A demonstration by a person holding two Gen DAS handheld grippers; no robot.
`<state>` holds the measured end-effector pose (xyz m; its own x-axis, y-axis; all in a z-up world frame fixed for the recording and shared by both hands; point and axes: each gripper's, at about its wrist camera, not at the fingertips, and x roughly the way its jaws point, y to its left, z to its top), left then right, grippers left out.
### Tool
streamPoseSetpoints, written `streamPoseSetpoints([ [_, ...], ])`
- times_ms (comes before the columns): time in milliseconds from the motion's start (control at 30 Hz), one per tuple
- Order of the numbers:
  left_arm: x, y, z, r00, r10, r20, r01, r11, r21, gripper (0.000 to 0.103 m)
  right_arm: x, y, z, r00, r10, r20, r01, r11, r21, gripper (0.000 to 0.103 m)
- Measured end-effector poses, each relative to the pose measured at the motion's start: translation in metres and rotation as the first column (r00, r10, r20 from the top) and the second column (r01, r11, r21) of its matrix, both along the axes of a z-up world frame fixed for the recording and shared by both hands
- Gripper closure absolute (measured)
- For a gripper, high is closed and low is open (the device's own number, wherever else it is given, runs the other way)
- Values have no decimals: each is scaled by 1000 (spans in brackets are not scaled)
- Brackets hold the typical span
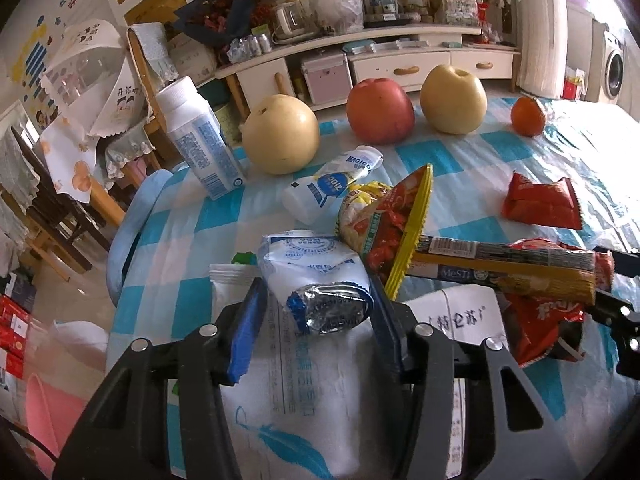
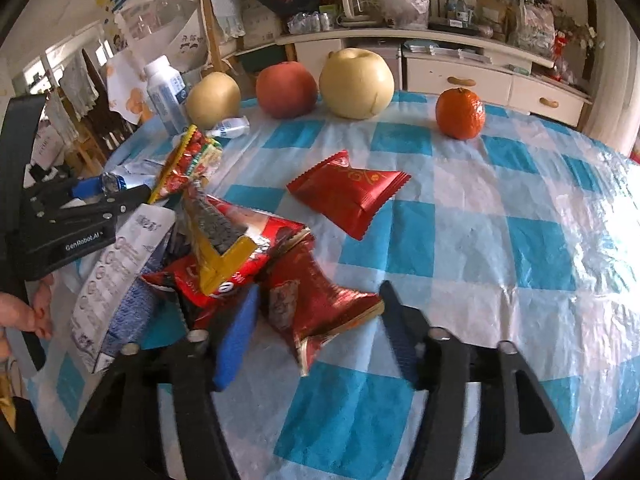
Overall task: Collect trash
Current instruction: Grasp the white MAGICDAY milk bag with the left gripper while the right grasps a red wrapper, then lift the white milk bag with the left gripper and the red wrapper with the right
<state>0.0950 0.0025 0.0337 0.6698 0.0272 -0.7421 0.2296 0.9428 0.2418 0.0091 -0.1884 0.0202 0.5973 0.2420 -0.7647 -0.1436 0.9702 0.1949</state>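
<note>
In the left wrist view my left gripper (image 1: 316,284) is shut on a white-and-blue wrapper (image 1: 312,268) with a torn silver end, both blue pads against its sides. It hovers over a white plastic bag (image 1: 320,380) on the checked tablecloth (image 1: 460,168). In the right wrist view my right gripper (image 2: 320,290) holds a crumpled red wrapper (image 2: 316,304) between its pads, at the edge of a pile of red and yellow wrappers (image 2: 224,248). Another red wrapper (image 2: 352,196) lies alone further back. The left gripper (image 2: 100,196) shows at the left of that view.
Two pears (image 1: 280,140) (image 1: 454,100), an apple (image 1: 380,110), an orange (image 1: 528,116) and a white bottle (image 1: 196,140) stand along the table's far side. A hand (image 2: 36,312) is at the left edge. Chairs and a pink object (image 1: 44,412) stand left of the table.
</note>
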Motion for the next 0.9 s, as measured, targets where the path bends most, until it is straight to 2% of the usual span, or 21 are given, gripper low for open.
streamPoseSetpoints([
  [133, -9, 3, 5, 1000, -6, 12, 6, 1000, -20, 52, -4, 0, 1, 1000, 12, 4, -12, 1000, 21, 54],
  [267, -19, 8, 10, 1000, -13, 24, 14, 999, -48, 52, -8, -5, 4, 1000, 15, 1, -15, 997, 70, 66],
  [367, -28, 10, 13, 999, -19, 32, 21, 998, -67, 52, -13, -8, 7, 1000, 12, 5, -12, 997, 79, 69],
  [700, -68, 14, 26, 996, -52, 66, 60, 991, -123, 53, -33, -24, 14, 1000, -5, 15, 3, 995, 103, 71],
  [767, -76, 14, 29, 996, -62, 65, 71, 988, -137, 77, -40, -28, 17, 1000, -12, 25, 9, 993, 119, 71],
  [800, -80, 15, 30, 996, -62, 63, 71, 987, -144, 81, -42, -29, 18, 999, -15, 28, 12, 992, 125, 71],
  [900, -91, 19, 31, 996, -66, 66, 76, 982, -173, 81, -50, -29, 22, 999, -22, 37, 17, 991, 136, 71],
])
